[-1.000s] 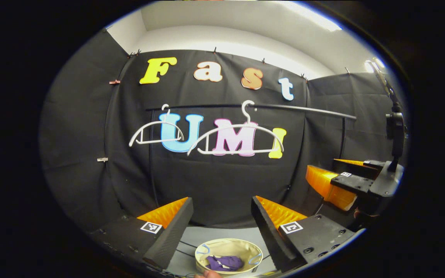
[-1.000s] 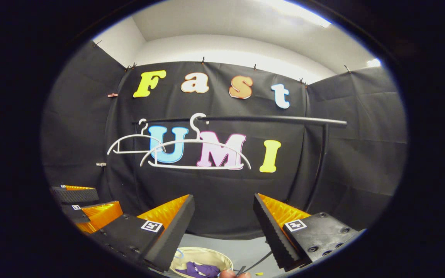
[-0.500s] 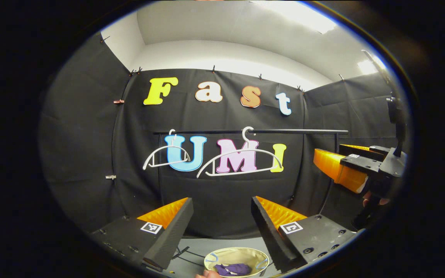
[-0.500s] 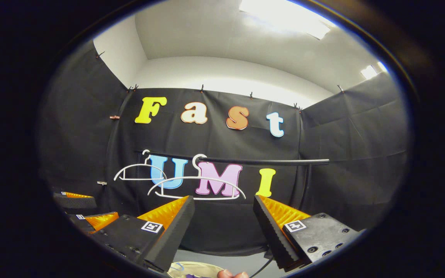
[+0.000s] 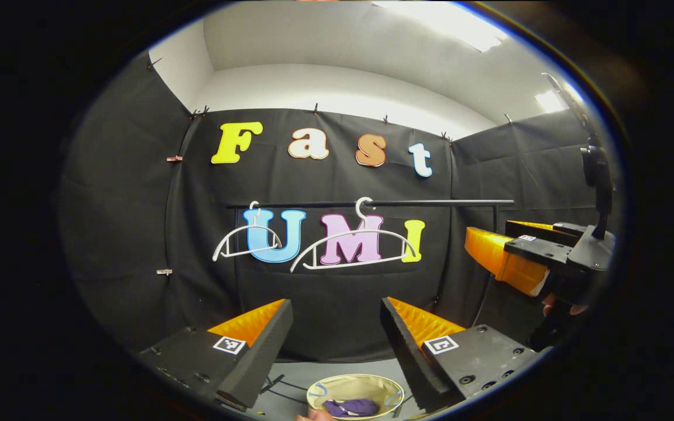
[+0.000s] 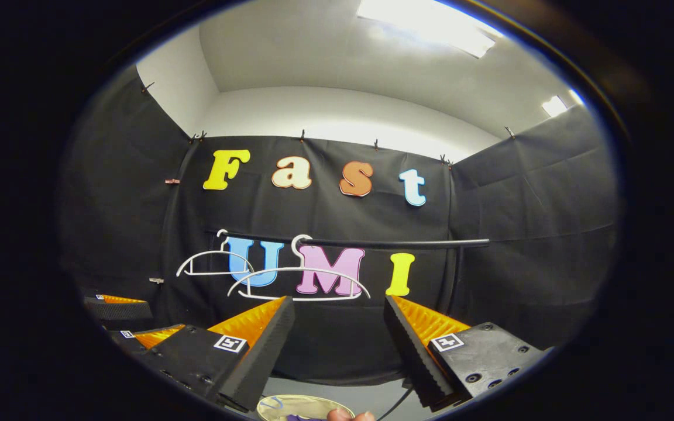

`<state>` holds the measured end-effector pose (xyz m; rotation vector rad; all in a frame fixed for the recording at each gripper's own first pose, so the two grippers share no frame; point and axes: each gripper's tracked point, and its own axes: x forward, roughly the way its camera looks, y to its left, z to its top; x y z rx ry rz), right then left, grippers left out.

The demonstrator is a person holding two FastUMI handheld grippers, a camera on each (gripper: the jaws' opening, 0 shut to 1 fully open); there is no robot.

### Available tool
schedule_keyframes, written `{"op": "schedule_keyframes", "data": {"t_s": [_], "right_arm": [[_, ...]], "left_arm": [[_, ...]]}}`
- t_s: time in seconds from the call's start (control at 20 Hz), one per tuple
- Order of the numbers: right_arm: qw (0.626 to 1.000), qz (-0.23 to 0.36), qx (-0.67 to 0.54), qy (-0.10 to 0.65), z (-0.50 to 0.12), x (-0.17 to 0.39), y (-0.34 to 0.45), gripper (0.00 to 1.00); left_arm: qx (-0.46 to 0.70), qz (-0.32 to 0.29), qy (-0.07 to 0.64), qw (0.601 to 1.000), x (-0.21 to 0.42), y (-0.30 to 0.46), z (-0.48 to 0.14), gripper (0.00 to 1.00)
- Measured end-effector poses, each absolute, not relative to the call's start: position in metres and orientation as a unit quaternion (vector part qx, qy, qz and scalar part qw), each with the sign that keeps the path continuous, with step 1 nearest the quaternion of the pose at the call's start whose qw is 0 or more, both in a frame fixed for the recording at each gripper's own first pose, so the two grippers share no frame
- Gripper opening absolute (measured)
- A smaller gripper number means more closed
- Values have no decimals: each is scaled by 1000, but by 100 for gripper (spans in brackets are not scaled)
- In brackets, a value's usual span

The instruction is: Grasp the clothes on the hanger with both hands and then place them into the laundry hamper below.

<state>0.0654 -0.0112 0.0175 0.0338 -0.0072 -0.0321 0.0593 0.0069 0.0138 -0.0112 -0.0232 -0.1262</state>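
Purple clothes [image 5: 350,407] lie bunched in the bottom of the laundry hamper [image 5: 319,392], a round cream tub low in the left gripper view; in the right gripper view only its rim [image 6: 278,403] peeks in at the bottom edge. Nothing is draped on either white hanger: the near hanger [image 5: 353,248] and the far hanger [image 5: 246,242] both hang bare from the black rail [image 5: 430,203].

Left tongs [image 5: 334,342] released, fingers well apart, nothing between them. Right tongs [image 6: 337,345] likewise released and empty; they also show from the side at the right of the left gripper view [image 5: 509,263].

Change over the last second: both cameras have tilted upward. Rail and hangers sit lower in each view, more ceiling shows, and the hamper has slid toward the bottom edge. Tongs were already apart a second ago. Judgement: the drop is done and both hands are lifting away, so the task looks complete or nearly so.

Hard to make out: the hamper's near rim is cut off, so whether any cloth trails over that side cannot be told. A fingertip [image 6: 346,416] intrudes at the bottom edge. A dark cable [image 5: 281,383] lies on the grey floor beside the hamper.
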Motion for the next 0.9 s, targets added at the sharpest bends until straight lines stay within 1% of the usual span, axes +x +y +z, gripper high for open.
{"op": "schedule_keyframes", "data": {"t_s": [0.05,0.2,0.25,0.7,0.8,0.85,0.9], "right_arm": [[1000,-16,17,-2,16,65,-10,98],[1000,-14,16,0,16,64,-7,100],[1000,-14,14,-1,16,63,-6,98],[1000,-16,11,2,14,60,-5,98],[1000,-15,8,2,15,59,-4,98],[1000,-14,7,1,15,58,-4,98],[1000,-13,7,2,14,58,-4,98]], "left_arm": [[-6,-62,-11,998,58,7,14,95],[-11,-59,-9,998,56,10,13,95],[-13,-59,-8,998,55,10,14,95],[-14,-58,-4,998,49,9,14,95],[-15,-59,-4,998,48,8,16,95],[-15,-59,-5,998,47,8,17,92],[-15,-61,-5,998,47,6,18,95]]}}
